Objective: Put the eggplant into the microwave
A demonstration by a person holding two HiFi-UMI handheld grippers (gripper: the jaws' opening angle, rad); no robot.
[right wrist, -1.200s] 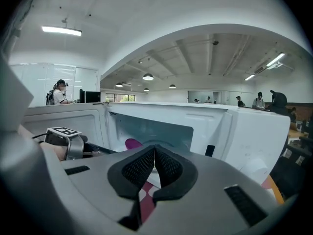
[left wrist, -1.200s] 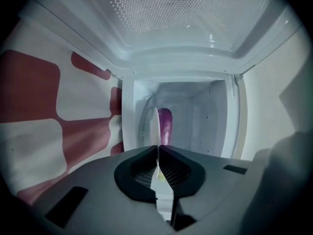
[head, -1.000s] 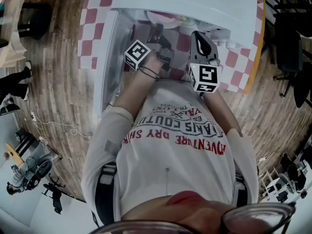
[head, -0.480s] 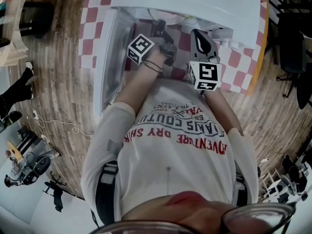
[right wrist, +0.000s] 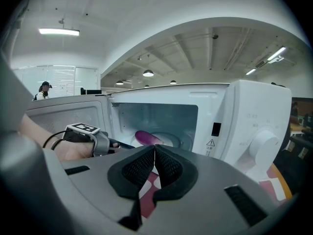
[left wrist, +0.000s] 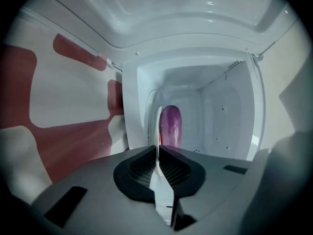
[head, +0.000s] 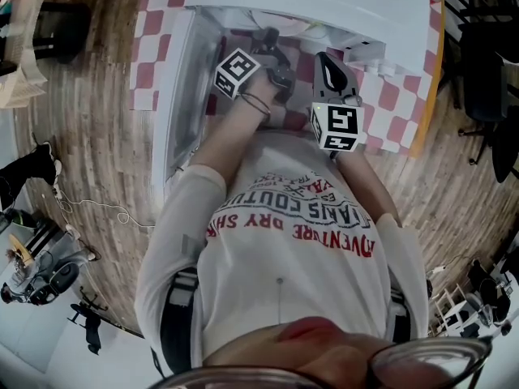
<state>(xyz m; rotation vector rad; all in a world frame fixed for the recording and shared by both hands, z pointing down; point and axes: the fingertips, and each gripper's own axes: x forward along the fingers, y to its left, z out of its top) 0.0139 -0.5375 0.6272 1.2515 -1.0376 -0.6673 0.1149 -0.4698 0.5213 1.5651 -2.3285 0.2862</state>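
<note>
The white microwave (right wrist: 254, 131) stands on a table (head: 389, 96) covered with a red-and-white checked cloth. Its door (right wrist: 68, 111) is swung wide open to the left. Inside, the purple eggplant (left wrist: 171, 126) lies on the round plate (right wrist: 173, 140) toward the back left of the chamber. Nothing is holding it.

The left tool (left wrist: 157, 148) points into the mouth of the microwave and only slightly downward. Its two dark ribbed pads are pressed together with nothing between them. The eggplant sits deeper in, straight beyond the tips and clear of them. In the right gripper view, the left hand (right wrist: 73, 151) and its marker cube show just in front of the open door, at the left edge of the opening.

The right tool (right wrist: 154, 148) hangs in front of the microwave, outside it, above the checked cloth and near the person's body. It aims toward the opening and the control panel with its big white dial (right wrist: 264, 143). Its pads also meet at the tips and hold nothing.

In the head view, both tools sit side by side in front of the oven, the left one further forward.
</note>
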